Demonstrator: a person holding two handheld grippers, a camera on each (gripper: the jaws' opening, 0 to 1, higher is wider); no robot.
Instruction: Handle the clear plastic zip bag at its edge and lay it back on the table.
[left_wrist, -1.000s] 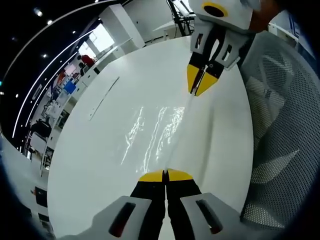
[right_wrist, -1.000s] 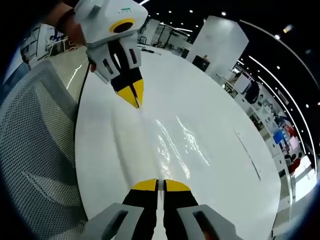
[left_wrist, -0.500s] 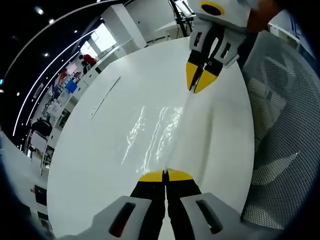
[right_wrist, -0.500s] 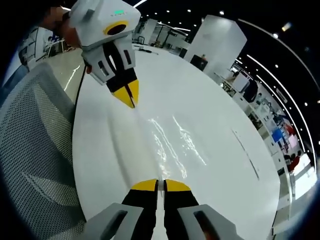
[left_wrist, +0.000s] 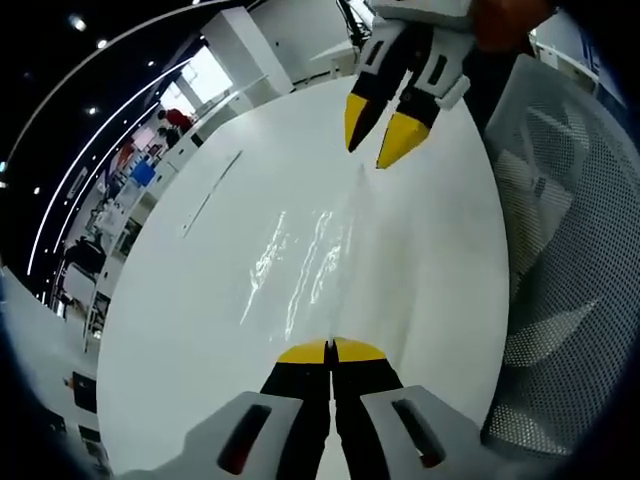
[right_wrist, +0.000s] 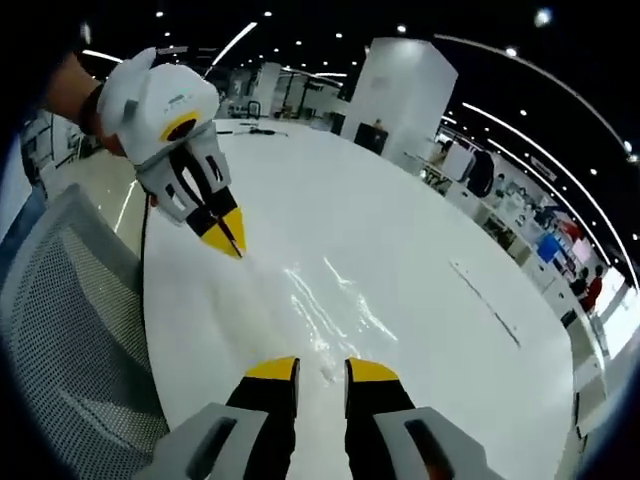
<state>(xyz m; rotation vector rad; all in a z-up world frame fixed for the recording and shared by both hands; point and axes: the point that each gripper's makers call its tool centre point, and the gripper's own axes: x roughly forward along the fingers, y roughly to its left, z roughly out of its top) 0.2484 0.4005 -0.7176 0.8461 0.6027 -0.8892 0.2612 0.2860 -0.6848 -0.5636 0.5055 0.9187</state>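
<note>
While left gripper (left_wrist: 331, 351) pinches zip bag (left_wrist: 320, 262), right gripper (right_wrist: 322, 369) gapes beside it.

The scene is brightly lit from above by rows of small ceiling spotlights and long light strips, with a bright window far off in the left gripper view. The white table (left_wrist: 200, 300) looks almost overexposed, and sharp streaks of glare run across the clear plastic zip bag (left_wrist: 310, 260). Shadows are faint and soft. Fisheye distortion bends straight lines strongly toward the edges, where the far background blurs.
</note>
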